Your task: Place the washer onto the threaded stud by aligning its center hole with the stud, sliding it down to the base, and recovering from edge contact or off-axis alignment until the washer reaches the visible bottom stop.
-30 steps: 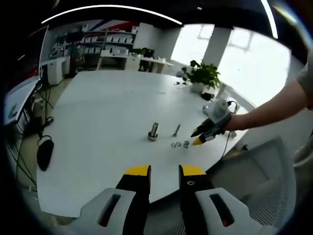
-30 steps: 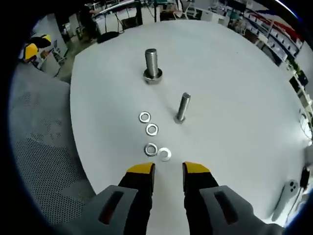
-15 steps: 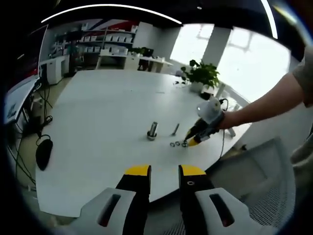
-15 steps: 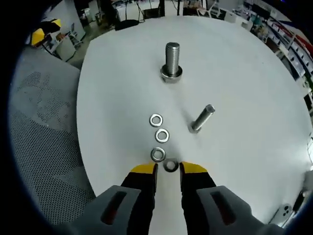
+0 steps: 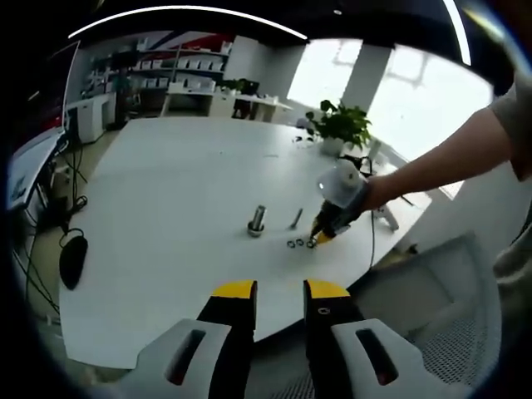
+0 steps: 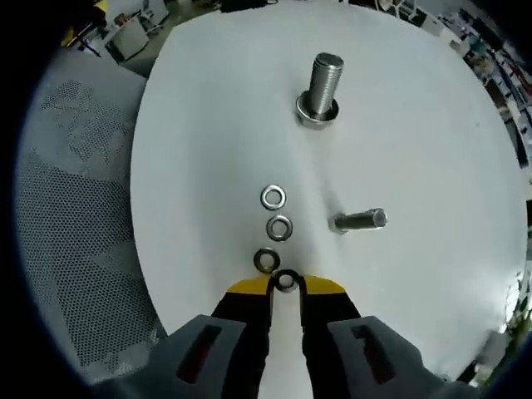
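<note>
Since the earlier frame, the right gripper (image 6: 285, 285) has come down to the table (image 6: 432, 150) and its yellow tips now stand on both sides of the nearest washer (image 6: 287, 280) — half a second ago that washer was just ahead of them. The jaws look narrow around it, but I cannot tell whether they already squeeze it or only frame it. Three more washers (image 6: 278, 227) lie in a row beyond, leading toward the big stud (image 6: 322, 84), which stands upright on its wide base, well apart from the gripper. A smaller bolt (image 6: 360, 221) is nearer, to the side; whether it lies or stands is hard to tell from this angle.

In the left gripper view, the right gripper (image 5: 321, 233) points down at the washers beside the stud (image 5: 257, 221). The left gripper (image 5: 278, 293) hangs off the table edge, jaws slightly apart and holding nothing — probably kept back to leave room. My judgement: this is the pick-up step; nothing is on the stud yet.
</note>
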`<state>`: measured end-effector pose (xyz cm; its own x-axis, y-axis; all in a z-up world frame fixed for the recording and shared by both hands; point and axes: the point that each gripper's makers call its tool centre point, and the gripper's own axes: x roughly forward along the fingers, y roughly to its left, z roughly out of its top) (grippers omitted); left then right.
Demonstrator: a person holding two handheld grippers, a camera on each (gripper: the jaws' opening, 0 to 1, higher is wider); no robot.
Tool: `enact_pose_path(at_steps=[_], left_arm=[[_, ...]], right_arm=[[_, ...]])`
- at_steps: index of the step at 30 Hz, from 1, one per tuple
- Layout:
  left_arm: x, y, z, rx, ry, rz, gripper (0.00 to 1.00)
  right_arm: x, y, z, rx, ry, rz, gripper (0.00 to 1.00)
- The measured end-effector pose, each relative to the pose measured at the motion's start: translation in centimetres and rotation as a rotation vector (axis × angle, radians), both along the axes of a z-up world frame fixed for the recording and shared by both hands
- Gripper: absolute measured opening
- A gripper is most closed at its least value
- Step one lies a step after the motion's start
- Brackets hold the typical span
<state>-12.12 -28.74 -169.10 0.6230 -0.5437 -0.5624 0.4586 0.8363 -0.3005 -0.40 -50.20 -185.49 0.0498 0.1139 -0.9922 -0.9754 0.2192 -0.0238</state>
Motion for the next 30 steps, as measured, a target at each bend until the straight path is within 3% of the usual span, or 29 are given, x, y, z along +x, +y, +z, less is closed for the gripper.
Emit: enact_pose_path(at_steps=[4,9,23,28,30], left_arm=[[0.07,0.09,0.04,-0.002,-0.002,0.007,0.20],[0.08,0.17,0.07,-0.002,-0.004,0.009,0.20],[0.17,0.23,0.26,-0.007,-0.013,0.015,0.20],[0.24,0.29,0.43,-0.016,-0.016,0.022,0.20],[0.13,0.20,0.18,0.013,-0.014,0.008,0.20]], right_arm=[[0.17,-0.03,-0.09,-0.082,0.017,-0.111,0.14],[0.11,-0.03,-0.06,-0.092,0.017,-0.097,0.14],[0.22,-0.21,-0.03,0.036,-0.008,-0.172,0.14],[0.18,-0.08,-0.08,0.100,-0.027,-0.093,0.15],[0.05,-0.06,-0.06,0.104,-0.026,-0.068,0.15]])
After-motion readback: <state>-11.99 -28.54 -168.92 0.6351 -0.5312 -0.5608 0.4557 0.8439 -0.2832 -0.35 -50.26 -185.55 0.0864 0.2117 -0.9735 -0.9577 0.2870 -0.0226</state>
